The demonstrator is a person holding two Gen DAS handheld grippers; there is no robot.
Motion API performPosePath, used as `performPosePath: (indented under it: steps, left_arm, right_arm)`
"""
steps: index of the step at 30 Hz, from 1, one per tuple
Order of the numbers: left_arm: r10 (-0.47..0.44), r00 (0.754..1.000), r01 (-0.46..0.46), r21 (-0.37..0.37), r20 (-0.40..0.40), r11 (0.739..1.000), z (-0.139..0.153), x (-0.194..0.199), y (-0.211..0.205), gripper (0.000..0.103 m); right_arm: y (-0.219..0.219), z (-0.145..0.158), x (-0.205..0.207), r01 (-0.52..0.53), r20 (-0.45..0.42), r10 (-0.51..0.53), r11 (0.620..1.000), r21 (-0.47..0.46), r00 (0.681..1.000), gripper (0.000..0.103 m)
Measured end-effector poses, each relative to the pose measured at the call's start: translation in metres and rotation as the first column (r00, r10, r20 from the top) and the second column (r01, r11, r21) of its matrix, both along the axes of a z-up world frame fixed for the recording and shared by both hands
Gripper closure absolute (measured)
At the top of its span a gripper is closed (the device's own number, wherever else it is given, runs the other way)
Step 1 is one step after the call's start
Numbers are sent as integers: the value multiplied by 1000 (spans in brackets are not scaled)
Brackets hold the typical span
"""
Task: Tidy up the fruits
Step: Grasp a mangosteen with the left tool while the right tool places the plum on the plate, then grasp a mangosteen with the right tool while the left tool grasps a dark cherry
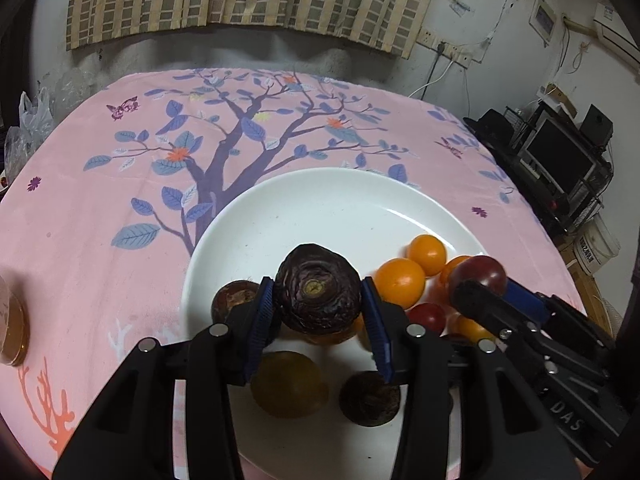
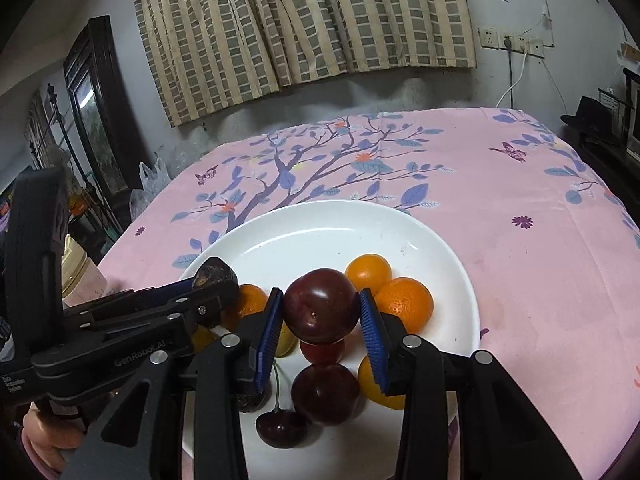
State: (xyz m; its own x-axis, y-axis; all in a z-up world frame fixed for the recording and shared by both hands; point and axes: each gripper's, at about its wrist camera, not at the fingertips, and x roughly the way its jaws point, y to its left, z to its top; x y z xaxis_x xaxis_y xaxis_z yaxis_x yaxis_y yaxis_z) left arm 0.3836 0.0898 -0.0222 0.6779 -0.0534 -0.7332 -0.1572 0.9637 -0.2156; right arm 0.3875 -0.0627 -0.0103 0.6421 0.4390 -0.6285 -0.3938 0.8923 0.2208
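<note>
Both grippers loaded over the plate (image 1: pixel 320 196)!
Left gripper (image 1: pixel 318 304) clamps a wrinkled dark fruit (image 1: pixel 318 294), right gripper (image 2: pixel 320 316) a plum (image 2: pixel 320 310); most fruit looks plated already.

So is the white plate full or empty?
Partly full. The white plate holds oranges and a cherry at its near side; the far half is bare.
</note>
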Motion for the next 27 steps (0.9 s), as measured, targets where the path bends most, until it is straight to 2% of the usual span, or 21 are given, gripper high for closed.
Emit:
performPosePath:
  steps: [1,2,3,5,8,11,14,16,19,22,25,27]
  left_arm:
    - [11,1000,-11,0,3,1000,1,-2,2,40]
    - [32,999,-32,0,18,1000,5,-8,4,21]
    - [51,998,-51,-1,46,999,11,-15,6,16]
    - [53,994,-53,-3,93,999,24,-33,7,14]
    - [37,991,-38,0,127,999,34,-57,4,9]
    - [35,987,-40,24,154,999,32,-85,-3,7]
    - [55,990,-69,107,129,992,20,-110,-9,7]
    - [65,991,-76,86,120,993,13,-123,-6,6]
    - [88,993,-90,33,76,995,-2,-136,0,5]
    - [98,994,-99,23,45,995,-12,-144,3,5]
    - [114,991,-119,69,68,990,-10,-152,1,5]
    - [109,992,-115,93,64,989,-11,-153,-1,5]
  right_arm:
    - [-3,3,-3,-4,1,4,1000,10,1000,51]
    - [-6,7,-8,-4,13,4,1000,18,1000,50]
    - [-11,14,-17,0,44,-1,1000,25,999,50]
    - [-24,27,-36,9,105,-13,999,34,994,45]
    - [-43,30,-62,23,133,-31,998,60,991,44]
    - [-65,14,-99,26,82,-34,995,95,996,44]
    - [-76,0,-129,2,-1,-2,992,129,1000,44]
    - [-76,-8,-152,-19,-27,22,993,117,999,44]
    - [-63,-20,-174,-39,-50,40,999,37,998,44]
    - [-53,-27,-178,-49,-84,49,999,4,995,44]
    - [-46,-34,-173,-32,-132,29,999,-27,991,44]
    - [-45,-40,-173,-25,-162,17,999,-43,987,49]
